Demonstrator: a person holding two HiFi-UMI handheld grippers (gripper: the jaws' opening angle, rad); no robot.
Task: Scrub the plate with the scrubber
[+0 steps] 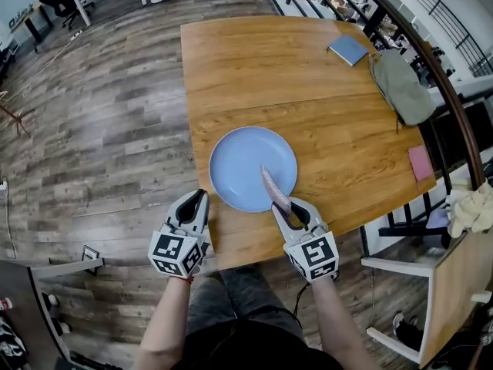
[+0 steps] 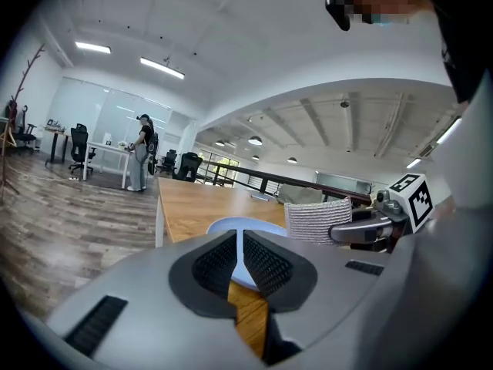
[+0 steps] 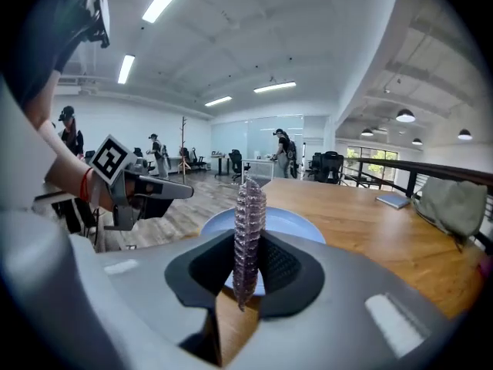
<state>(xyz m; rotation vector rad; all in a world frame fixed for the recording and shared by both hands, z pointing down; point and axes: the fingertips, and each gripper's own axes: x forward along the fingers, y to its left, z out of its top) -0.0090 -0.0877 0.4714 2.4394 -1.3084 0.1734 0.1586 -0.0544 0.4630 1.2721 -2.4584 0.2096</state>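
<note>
Head view: left gripper [image 1: 200, 197] has its jaws together and nothing in them; the plate [image 1: 253, 168] lies just ahead of its tips and a little to its right, flat on the table [image 1: 323, 91]; right gripper [image 1: 291, 206] is clamped on the scrubber [image 1: 275, 192], which sticks out ahead of its jaws over the near-right part of the plate; contact with the plate cannot be told from here; a blue notebook [image 1: 348, 49] and a grey-green bag [image 1: 400, 87] sit far ahead and right of both grippers.

Left gripper view: pads all but meeting, only a thin slit between them, nothing in it; plate rim shows just beyond the tips; scrubber appears off to the right, in the other gripper.

Right gripper view: scrubber stands on edge between the pads, pinched at its lower end; plate directly ahead, beyond it.

Progress (judgement): scrubber in hand and brought to the plate; plate surface looks bare, no suds or streaks; scrubbing itself seems yet to be done.

Writing: none legible; cube markers carry black-and-white patterns only; notebook cover is blank at this size.
</note>
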